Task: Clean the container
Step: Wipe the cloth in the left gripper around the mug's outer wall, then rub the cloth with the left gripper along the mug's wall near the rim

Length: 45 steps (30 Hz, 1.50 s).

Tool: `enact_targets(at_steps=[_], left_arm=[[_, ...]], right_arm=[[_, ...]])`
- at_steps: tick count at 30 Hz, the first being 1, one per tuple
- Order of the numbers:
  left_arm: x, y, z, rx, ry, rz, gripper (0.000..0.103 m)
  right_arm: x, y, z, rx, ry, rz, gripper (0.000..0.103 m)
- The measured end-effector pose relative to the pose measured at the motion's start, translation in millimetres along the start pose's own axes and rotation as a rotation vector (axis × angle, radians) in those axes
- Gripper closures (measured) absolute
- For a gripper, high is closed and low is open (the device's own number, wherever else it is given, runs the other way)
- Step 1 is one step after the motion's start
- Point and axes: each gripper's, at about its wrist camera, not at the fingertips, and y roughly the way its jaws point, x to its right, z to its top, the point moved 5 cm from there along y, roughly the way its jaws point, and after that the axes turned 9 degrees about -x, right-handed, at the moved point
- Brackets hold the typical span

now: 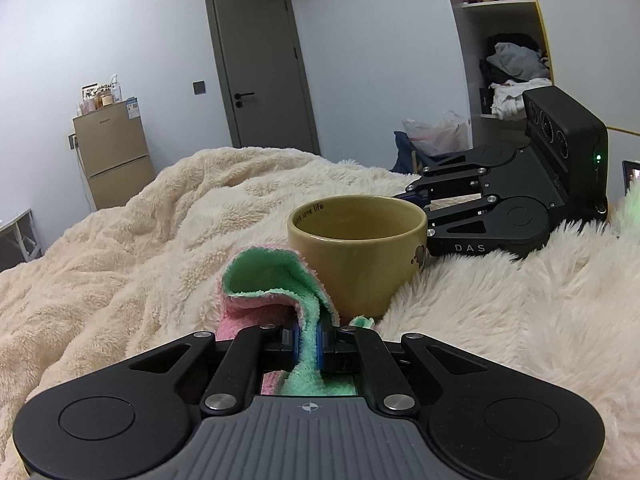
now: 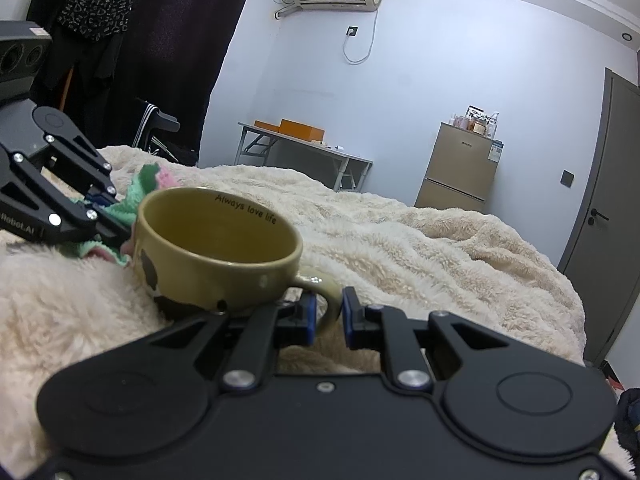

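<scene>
My left gripper (image 1: 308, 344) is clamped on the green-pink cloth (image 1: 276, 276), which bunches just ahead of its tips. My right gripper (image 2: 327, 316) is clamped on the mug handle (image 2: 326, 294). The yellow mug (image 2: 218, 248) sits upright on the fluffy blanket (image 2: 420, 248) between both grippers, cloth touching its side. Door (image 1: 260, 76) far behind.

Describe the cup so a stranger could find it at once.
On the bed covered by the cream fluffy blanket, look between the two hand-held grippers. The cup stands upright there, olive-yellow, beside a pink-and-green cloth. Its inner rim reads "Always love life" and its handle sits between the right hand-held gripper pads.
</scene>
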Motion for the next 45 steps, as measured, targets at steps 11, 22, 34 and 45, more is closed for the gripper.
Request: enact_targets(at_steps=[11, 22, 34, 45], left_arm=[[-0.7, -1.5, 1.6, 0.013, -0.005, -0.009, 0.1], [-3.2, -19.6, 13.6, 0.089, -0.041, -0.034, 0.099], [-2.3, 10.9, -3.2, -0.004, -0.033, -0.017, 0.1], [-6.4, -1.2, 4.6, 0.024, -0.055, -0.012, 0.1]], right_arm=[[-0.1, -1.1, -1.2, 0.001, 0.002, -0.001, 0.089], [0.3, -2.4, -1.7, 0.0, 0.003, 0.0, 0.089], [0.4, -1.9, -1.8, -0.001, 0.002, 0.0, 0.089], [1.3, -1.5, -2.9, -0.003, 0.007, -0.001, 0.089]])
